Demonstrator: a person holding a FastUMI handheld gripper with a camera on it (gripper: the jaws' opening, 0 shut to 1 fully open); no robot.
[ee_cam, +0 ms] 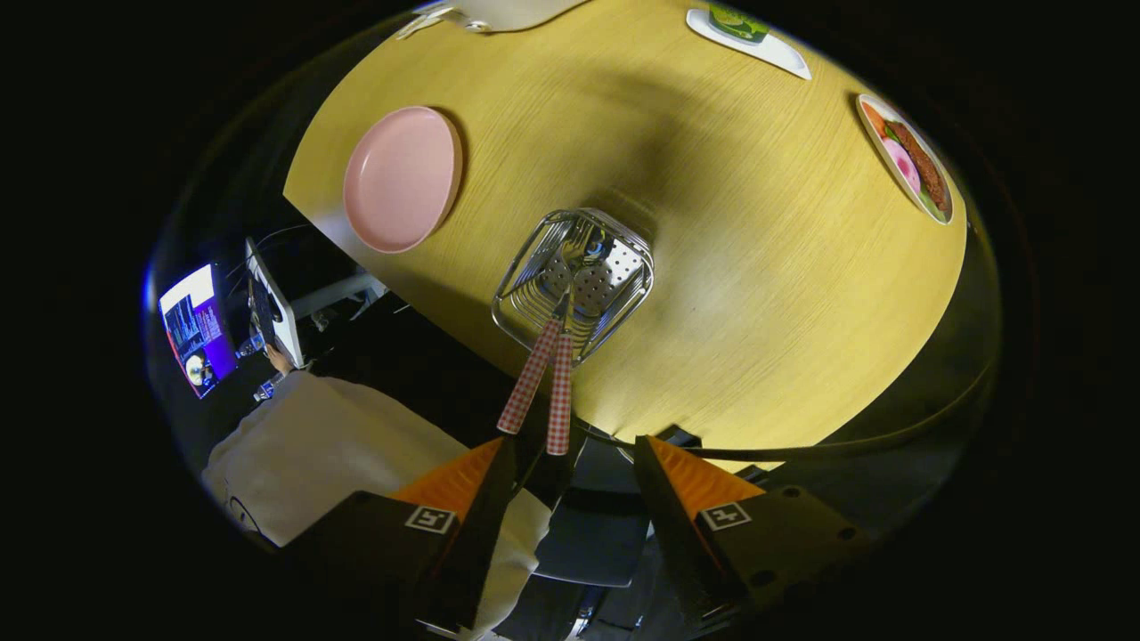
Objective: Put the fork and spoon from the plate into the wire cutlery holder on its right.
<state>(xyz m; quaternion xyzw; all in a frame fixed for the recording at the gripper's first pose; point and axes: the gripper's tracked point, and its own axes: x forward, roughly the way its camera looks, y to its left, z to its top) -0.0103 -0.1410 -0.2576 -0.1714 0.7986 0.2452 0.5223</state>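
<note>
I look straight down on a yellow wooden table (757, 294). The wire cutlery holder (574, 280) stands ahead of my fingers. Two utensils stand in it, heads down, their red-and-white checked handles (543, 378) sticking up toward me; I cannot tell which is the fork and which the spoon. The pink plate (403, 178) lies bare to the holder's left. My gripper (574, 463) hangs above the holder, open, with nothing between its fingers; the handle tips sit just off the left finger (485, 485).
A plate with pictured food (908, 169) lies at the table's far right edge, and a white tray with a green item (748, 36) beyond it. A person in a white top (329, 454) sits left of the table near a lit screen (196, 329).
</note>
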